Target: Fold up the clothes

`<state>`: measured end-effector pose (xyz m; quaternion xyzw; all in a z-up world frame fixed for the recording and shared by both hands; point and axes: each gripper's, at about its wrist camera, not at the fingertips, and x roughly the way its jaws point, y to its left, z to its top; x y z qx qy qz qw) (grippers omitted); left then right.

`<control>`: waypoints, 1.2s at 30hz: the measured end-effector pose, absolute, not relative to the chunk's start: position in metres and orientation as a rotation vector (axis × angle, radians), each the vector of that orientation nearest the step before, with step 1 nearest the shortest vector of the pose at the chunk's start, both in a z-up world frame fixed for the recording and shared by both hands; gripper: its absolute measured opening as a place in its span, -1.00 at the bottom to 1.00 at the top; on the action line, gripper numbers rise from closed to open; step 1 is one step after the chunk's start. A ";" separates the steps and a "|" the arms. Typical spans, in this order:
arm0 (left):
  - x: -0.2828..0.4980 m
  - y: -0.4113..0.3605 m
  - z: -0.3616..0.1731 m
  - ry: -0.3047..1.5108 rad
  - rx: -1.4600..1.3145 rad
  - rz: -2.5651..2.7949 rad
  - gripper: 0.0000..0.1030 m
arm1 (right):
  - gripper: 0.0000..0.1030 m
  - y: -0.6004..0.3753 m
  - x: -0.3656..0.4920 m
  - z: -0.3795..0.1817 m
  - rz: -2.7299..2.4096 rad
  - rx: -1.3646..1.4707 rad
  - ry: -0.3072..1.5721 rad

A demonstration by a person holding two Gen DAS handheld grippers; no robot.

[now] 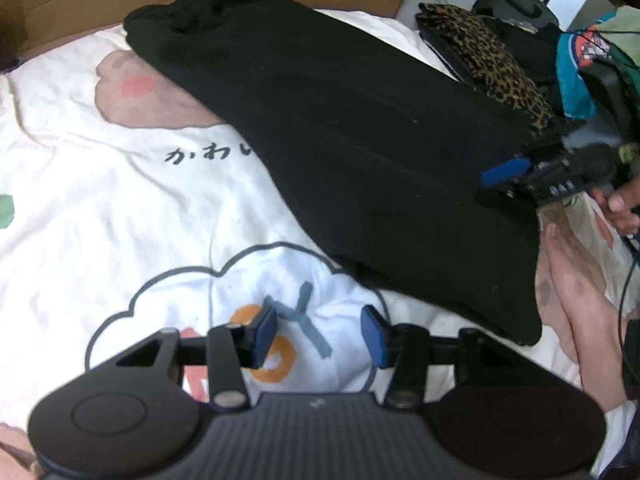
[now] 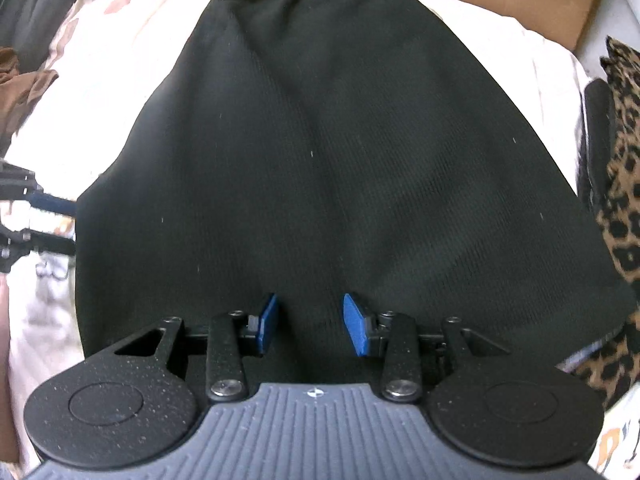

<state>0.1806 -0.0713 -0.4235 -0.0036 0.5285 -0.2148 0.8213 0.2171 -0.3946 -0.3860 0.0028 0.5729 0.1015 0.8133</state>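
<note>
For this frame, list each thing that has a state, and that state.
black garment: spread flat on the bedsheet, not folded over.
bedsheet: spread out, rumpled.
leopard-print cloth: piled beside the garment.
left gripper: open, over the sheet, empty.
right gripper: open, over the garment's near hem.

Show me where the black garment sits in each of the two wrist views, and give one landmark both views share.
Left wrist view: the black garment runs diagonally from upper left to right edge, beyond the left tongs.
Right wrist view: the black garment fills the middle, gathered waistband at the top, its near edge under the right tongs.
Shared landmark: the leopard-print cloth, right of the garment in both.
</note>
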 end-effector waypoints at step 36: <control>0.199 -0.088 -0.412 1.005 -0.147 -0.463 0.01 | 0.04 -0.301 0.201 -0.334 0.522 0.004 1.195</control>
